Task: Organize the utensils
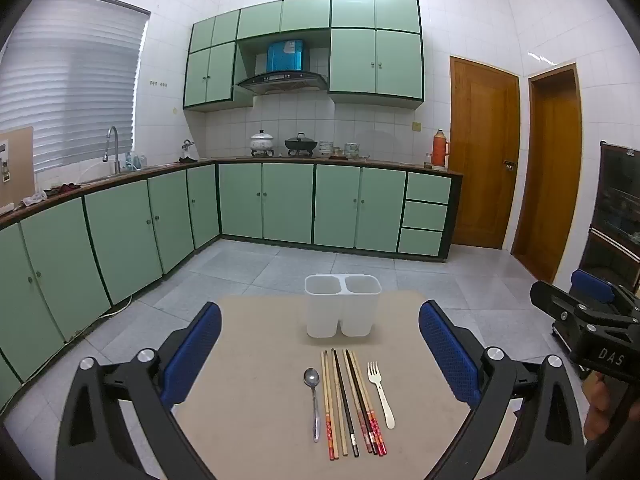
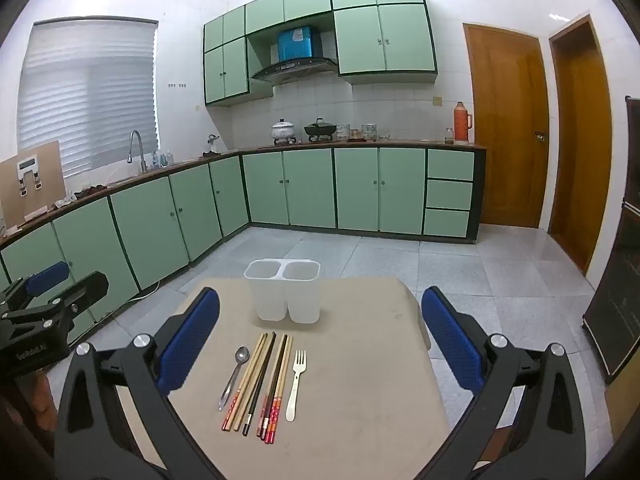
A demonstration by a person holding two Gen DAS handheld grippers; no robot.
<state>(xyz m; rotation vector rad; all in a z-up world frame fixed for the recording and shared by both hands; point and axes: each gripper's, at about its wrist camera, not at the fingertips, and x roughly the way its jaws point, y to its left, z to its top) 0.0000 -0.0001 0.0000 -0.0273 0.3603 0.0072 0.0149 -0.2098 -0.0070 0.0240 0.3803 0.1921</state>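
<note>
A white two-compartment utensil holder (image 1: 342, 306) (image 2: 285, 291) stands upright and empty at the far side of a small tan table (image 1: 260, 400) (image 2: 360, 380). In front of it lie in a row a metal spoon (image 1: 314, 400) (image 2: 234, 376), several chopsticks (image 1: 352, 400) (image 2: 262, 384) and a white fork (image 1: 380, 392) (image 2: 295, 382). My left gripper (image 1: 320, 352) is open and empty above the table's near side. My right gripper (image 2: 320, 340) is open and empty too, to the right of the left one. Its black body shows in the left wrist view (image 1: 592, 320).
The table stands on a grey tiled floor (image 1: 280, 268). Green cabinets (image 1: 280, 204) with a counter, sink and pots run along the left and back walls. Two wooden doors (image 1: 484, 152) are at the back right. A dark cabinet (image 2: 616, 280) stands at the far right.
</note>
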